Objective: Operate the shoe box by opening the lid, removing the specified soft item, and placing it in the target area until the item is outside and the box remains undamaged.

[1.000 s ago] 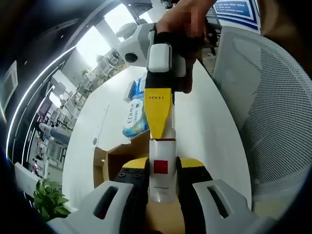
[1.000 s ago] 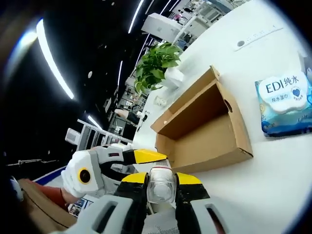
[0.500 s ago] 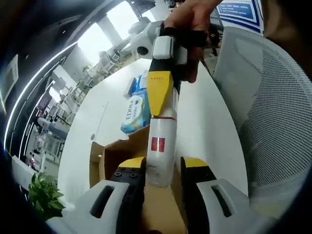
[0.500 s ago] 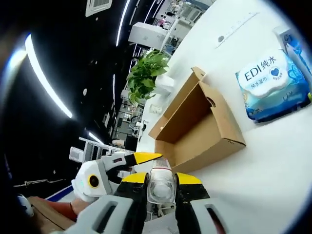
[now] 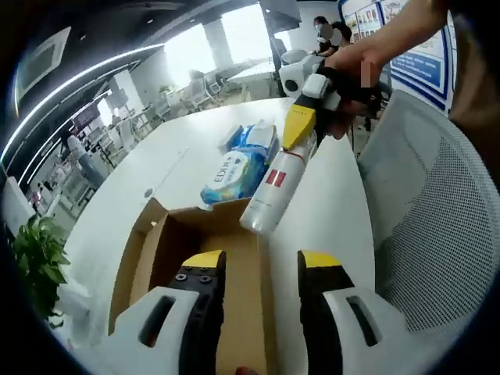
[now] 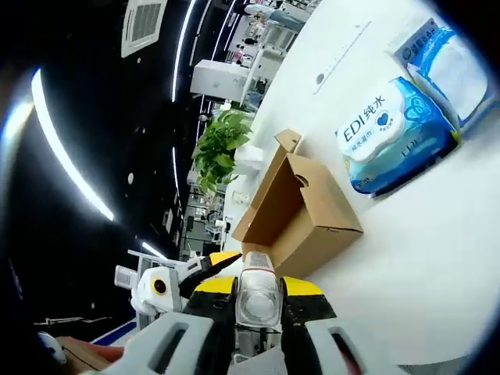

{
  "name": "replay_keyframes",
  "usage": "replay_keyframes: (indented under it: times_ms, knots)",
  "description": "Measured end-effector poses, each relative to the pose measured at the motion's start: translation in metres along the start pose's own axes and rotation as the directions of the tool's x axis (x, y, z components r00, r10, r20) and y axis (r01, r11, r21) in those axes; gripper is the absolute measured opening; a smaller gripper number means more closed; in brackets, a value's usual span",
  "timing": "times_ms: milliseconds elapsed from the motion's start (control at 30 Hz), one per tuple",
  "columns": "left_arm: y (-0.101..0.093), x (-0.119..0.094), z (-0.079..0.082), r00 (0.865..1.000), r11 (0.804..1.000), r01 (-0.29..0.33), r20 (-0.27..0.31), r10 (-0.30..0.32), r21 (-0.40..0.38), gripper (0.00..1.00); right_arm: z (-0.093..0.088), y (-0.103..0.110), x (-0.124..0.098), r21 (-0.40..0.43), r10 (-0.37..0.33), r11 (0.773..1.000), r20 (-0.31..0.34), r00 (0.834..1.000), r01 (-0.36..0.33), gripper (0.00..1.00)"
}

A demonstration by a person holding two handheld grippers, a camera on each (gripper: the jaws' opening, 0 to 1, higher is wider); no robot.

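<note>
White bottle (image 5: 275, 191) in right hand-held gripper (image 5: 301, 133).

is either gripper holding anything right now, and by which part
The right gripper holds the white bottle by its upper end, above the cardboard box. The left gripper is open and holds nothing.

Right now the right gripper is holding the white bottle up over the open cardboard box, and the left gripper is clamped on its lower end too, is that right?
Not quite. The left gripper is open and off the white bottle, as the left gripper view shows. The right gripper does hold it over the open cardboard box.
</note>
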State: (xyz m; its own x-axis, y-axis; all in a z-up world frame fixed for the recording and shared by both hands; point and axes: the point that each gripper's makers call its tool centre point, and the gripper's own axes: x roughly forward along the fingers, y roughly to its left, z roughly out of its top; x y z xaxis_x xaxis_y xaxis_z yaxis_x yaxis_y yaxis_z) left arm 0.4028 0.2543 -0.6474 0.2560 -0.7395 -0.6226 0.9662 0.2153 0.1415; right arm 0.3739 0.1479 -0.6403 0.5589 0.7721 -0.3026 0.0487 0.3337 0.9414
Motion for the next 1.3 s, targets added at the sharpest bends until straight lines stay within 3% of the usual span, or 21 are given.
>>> replay_keyframes:
  times_ms: [133,333,500,633,1033,1300]
  knots:
    - [0.010,-0.006,-0.004,0.999,0.995,-0.024,0.027,0.027,-0.101,0.40,0.006,-0.004,-0.009,0.015,-0.002,1.000,0.029,1.000,0.002,0.17]
    - [0.018,-0.013,-0.014,0.998,0.981,-0.045,0.034,0.052,-0.189,0.45,0.017,-0.008,-0.019,0.028,-0.006,1.000,0.067,0.998,0.004,0.17]
    - [0.023,-0.019,-0.023,0.996,0.953,-0.068,0.043,0.084,-0.294,0.48,0.020,-0.010,-0.026,0.030,-0.021,0.999,0.082,0.996,0.019,0.17]
    - [0.023,-0.025,-0.029,0.991,0.912,-0.076,0.070,0.113,-0.404,0.53,0.019,-0.009,-0.031,0.033,-0.030,0.999,0.096,0.995,0.027,0.17]
    - [0.023,-0.036,-0.044,0.987,0.871,-0.103,0.063,0.151,-0.480,0.57,0.050,-0.005,-0.050,0.003,-0.068,0.998,0.127,0.990,0.068,0.17]
    - [0.025,-0.041,-0.044,0.985,0.871,-0.114,0.060,0.162,-0.478,0.56,0.074,-0.001,-0.057,-0.037,-0.091,0.995,0.126,0.988,0.096,0.17]
